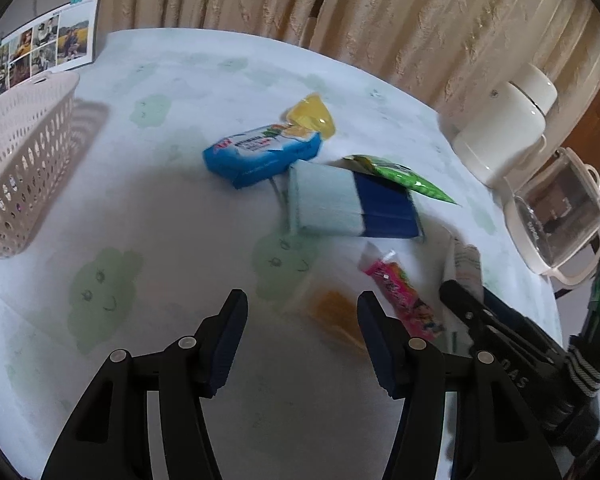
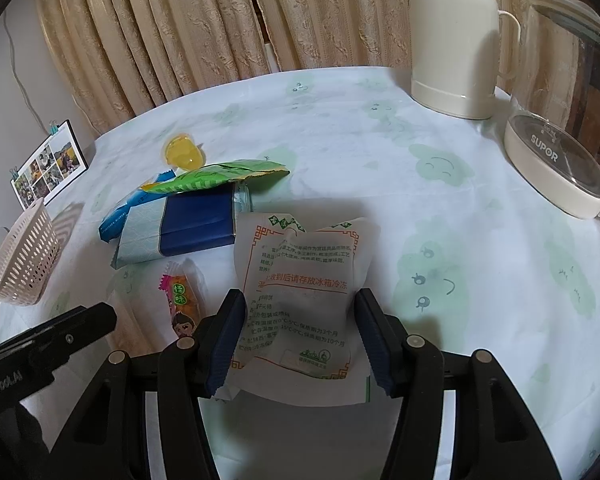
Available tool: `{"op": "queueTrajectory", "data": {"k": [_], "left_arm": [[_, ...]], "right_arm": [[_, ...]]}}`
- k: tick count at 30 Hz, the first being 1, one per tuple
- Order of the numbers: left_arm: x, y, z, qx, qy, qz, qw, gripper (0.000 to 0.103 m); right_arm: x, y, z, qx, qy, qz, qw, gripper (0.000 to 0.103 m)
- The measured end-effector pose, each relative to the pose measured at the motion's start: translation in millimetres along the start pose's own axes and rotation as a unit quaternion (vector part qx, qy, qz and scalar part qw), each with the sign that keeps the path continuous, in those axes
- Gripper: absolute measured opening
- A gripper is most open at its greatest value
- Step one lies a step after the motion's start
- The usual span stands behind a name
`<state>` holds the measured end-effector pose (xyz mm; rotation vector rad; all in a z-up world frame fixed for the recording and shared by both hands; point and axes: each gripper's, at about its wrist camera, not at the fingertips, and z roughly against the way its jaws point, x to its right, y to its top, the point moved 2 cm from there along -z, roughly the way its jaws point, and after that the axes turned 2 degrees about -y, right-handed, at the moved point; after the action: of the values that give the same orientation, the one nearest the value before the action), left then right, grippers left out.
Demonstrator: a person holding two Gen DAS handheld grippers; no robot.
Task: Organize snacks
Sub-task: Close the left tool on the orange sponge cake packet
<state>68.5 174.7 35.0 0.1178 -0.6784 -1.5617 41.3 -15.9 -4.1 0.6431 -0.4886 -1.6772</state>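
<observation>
Now over the tablecloth [image 2: 480, 184], with snacks scattered at centre and the pale lattice basket [image 1: 24, 160] well apart at the far left. Right gripper [image 2: 300, 308] spread wide, straddling a white printed packet [image 2: 304, 280] — packet lying between the fingers, not visibly pinched; contact with either pad cannot be told. Left gripper [image 1: 302, 308] equally wide, holding nothing, hovering above a blurred orange-centred packet [image 1: 332, 308] with a pink candy wrapper [image 1: 400, 300] just beside its right finger.

Further back: a blue biscuit pack [image 1: 260, 152], a yellow jelly cup [image 1: 314, 118] touching its far end, a light-and-dark-blue pack [image 1: 352, 204], and a green pouch [image 1: 404, 178] resting partly on top of that.

Risks, as judged: a flat, limp white packet likely to buckle or slide out if closed on off-centre — a low, square approach needed. Pink wrapper liable to be nudged or caught by the left finger. Both grippers close together at the near edge, so a clash possible on the swing toward the basket. Cream thermos jug [image 2: 452, 40] and glass kettle [image 2: 560, 120] standing at the right — a wide sweep could knock them.
</observation>
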Motion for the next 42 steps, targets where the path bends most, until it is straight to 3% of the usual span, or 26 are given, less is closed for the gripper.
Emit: {"op": "queueTrajectory", "data": {"k": [3, 6, 13, 19, 25, 28, 35, 42], "left_arm": [[11, -1, 0, 0.002, 0.000, 0.000, 1.0000, 0.058], [18, -3, -3, 0.002, 0.012, 0.006, 0.9999, 0.071], [25, -9, -12, -0.003, 0.041, -0.005, 0.9991, 0.071], [9, -14, -3, 0.000, 0.065, -0.034, 0.9973, 0.077], [-18, -17, 12, -0.004, 0.084, -0.033, 0.9959, 0.079], [-24, -18, 16, -0.007, 0.064, -0.012, 0.9978, 0.079], [8, -22, 13, -0.013, 0.038, -0.028, 0.9988, 0.079], [37, -17, -2, -0.001, 0.052, -0.031, 0.9982, 0.079]], "right_arm": [[-1, -1, 0, -0.001, 0.003, -0.003, 1.000, 0.055], [0, -1, 0, -0.002, 0.005, -0.005, 1.000, 0.055], [1, -1, 1, -0.003, 0.006, -0.007, 1.000, 0.054], [5, 0, 2, -0.005, 0.012, -0.014, 1.000, 0.054], [6, 0, 1, -0.005, 0.012, -0.014, 1.000, 0.055], [6, 0, 1, -0.005, 0.012, -0.014, 1.000, 0.055], [8, 1, 2, -0.009, 0.019, -0.023, 1.000, 0.055], [21, 5, 3, -0.010, 0.013, -0.042, 0.999, 0.054]]}}
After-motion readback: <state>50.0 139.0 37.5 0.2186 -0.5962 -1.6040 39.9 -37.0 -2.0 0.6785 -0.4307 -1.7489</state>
